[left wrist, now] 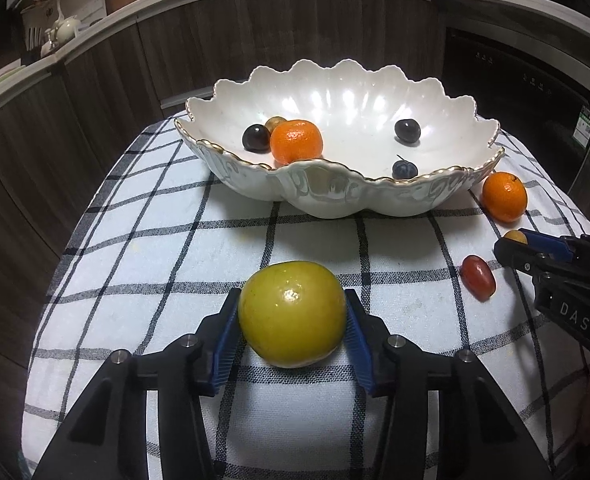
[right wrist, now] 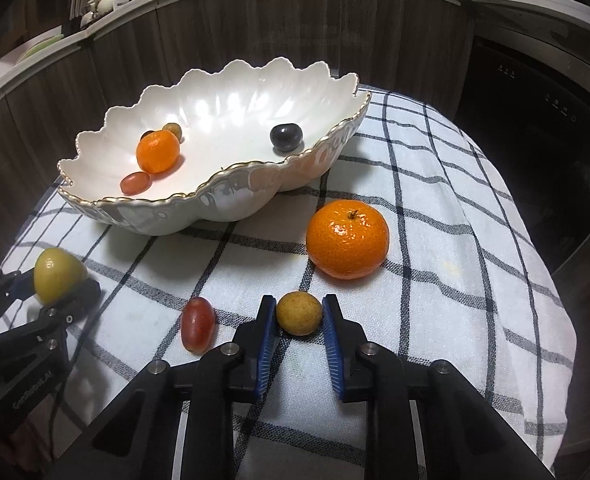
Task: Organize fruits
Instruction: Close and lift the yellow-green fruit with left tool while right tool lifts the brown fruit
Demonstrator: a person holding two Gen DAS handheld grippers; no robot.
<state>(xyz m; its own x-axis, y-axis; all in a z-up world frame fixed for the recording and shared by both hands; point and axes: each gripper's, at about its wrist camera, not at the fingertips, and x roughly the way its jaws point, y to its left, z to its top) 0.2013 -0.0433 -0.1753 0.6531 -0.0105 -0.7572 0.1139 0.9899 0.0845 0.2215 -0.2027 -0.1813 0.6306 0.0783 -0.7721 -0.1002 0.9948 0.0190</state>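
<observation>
Two marks are legible: "DAS" on the right gripper, clamped on a small yellow fruit; "GenRobot.AI" on the left gripper, clamped on a green-yellow fruit. A red grape tomato in the bowl is shown only by the right wrist view.

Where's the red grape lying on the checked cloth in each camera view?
Left wrist view: the oval red grape lies at right of centre on the cloth, just below the right gripper's fingers.
Right wrist view: it lies at lower left of centre, left of the fingers.
Shared landmark: the scalloped white bowl with a gold rim, behind the grape in both.
</observation>
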